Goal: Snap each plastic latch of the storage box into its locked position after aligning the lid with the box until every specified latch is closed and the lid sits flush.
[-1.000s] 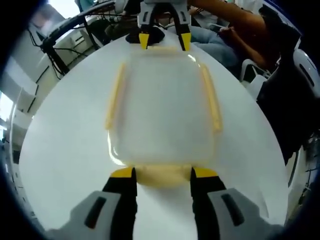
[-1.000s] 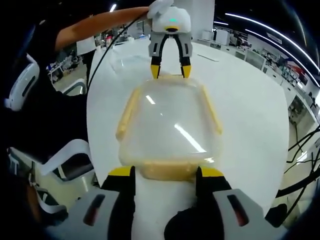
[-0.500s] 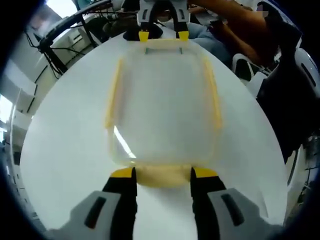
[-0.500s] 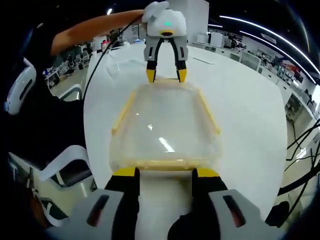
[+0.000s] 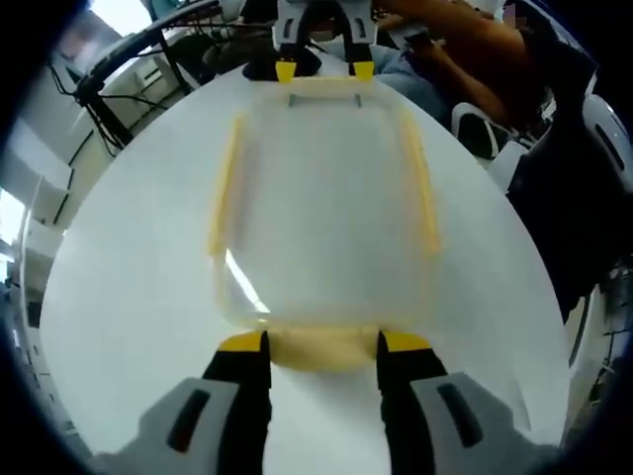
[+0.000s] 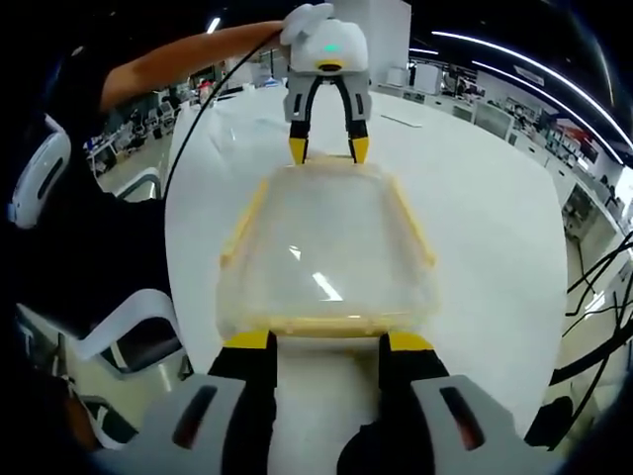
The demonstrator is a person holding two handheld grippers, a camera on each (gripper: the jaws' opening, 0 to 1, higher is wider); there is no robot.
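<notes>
A clear storage box with its lid [image 5: 321, 198] on sits on the white table [image 5: 129, 297]. Long yellow latches run down its left side [image 5: 226, 188] and right side [image 5: 420, 193]. My left gripper [image 5: 323, 344] is open, its yellow-tipped jaws on either side of the near end latch [image 5: 323, 350], which sticks out as a thick flap. At the far end the right gripper [image 5: 322, 69] straddles the other end latch. In the right gripper view, my right gripper [image 6: 326, 341] is open at a thin, folded-down end latch [image 6: 326, 323] of the box [image 6: 321, 252]. The left gripper [image 6: 325, 148] stands at the far end.
The table [image 6: 495, 228] is round and its edges fall away on both sides. A person's arm [image 6: 188, 47] reaches over from the left, with white chairs [image 6: 138, 327] below it. A dark chair [image 5: 584, 198] and a black frame with cables [image 5: 129, 54] flank the table.
At the right gripper's end, the thick yellow flap has folded down to a thin line against the box. In the last half second nothing has visibly moved.
</notes>
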